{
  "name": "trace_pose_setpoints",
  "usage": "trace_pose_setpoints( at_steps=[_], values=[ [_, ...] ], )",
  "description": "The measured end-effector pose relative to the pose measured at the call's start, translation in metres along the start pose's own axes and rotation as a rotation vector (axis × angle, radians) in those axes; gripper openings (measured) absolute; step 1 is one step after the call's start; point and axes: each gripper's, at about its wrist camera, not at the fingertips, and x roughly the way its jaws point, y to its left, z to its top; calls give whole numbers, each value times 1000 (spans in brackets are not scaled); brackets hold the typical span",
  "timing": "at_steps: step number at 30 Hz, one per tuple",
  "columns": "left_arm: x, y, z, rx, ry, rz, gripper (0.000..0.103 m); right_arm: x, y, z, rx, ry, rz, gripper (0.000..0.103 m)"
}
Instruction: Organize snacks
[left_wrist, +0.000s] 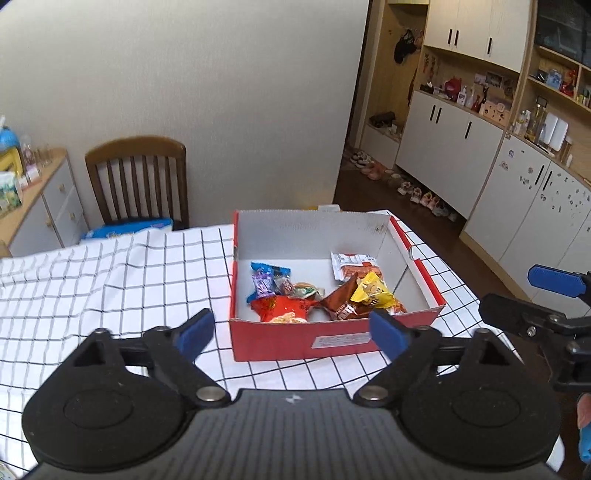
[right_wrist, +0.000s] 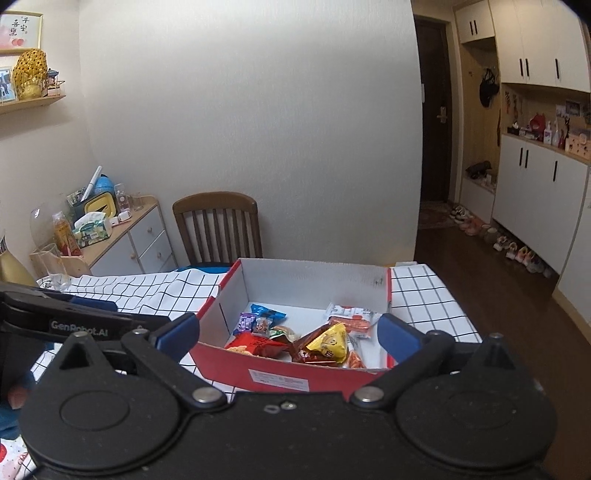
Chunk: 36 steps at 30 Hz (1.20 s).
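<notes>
A red cardboard box (left_wrist: 332, 339) with a white inside stands on the checked tablecloth (left_wrist: 110, 277); the same box (right_wrist: 280, 376) fills the middle of the right wrist view. Several snack packets lie in it: a red bag (left_wrist: 284, 308), a yellow pack (left_wrist: 373, 291), a brown pack (left_wrist: 341, 302), a purple pack (left_wrist: 263, 282), a white-and-red pack (left_wrist: 352, 264). My left gripper (left_wrist: 293, 334) hangs open just before the box's near wall, nothing between its blue pads. My right gripper (right_wrist: 288, 332) is open too, empty, over the box's near edge; it shows in the left wrist view at the right (left_wrist: 517, 299).
A wooden chair (left_wrist: 138, 181) stands behind the table with a blue packet (left_wrist: 127, 229) on its seat. A low drawer cabinet (right_wrist: 122, 243) with bottles and a tissue box is at the left. White cupboards (left_wrist: 461, 155) and shoes on the dark floor lie to the right.
</notes>
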Motion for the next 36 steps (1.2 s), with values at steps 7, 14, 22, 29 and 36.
trace_pose_setpoints(
  at_steps=[7,14,22,29,36],
  values=[
    [-18,-6,-12,21,-31,1,102,-13,-3,-11,38,-10,-7,103],
    [-30,-9,-24,3,-22,-10,102,-27,3,-21,35,-19,-19,103],
    [-40,-15,-28,24,-34,-12,102,-38,3,-23,53,-22,-11,103],
    [-42,-16,-28,26,-39,-12,102,-39,1,-25,64,-16,-12,103],
    [-41,-17,-27,26,-38,-16,102,-40,-1,-27,67,-7,-16,103]
  ],
)
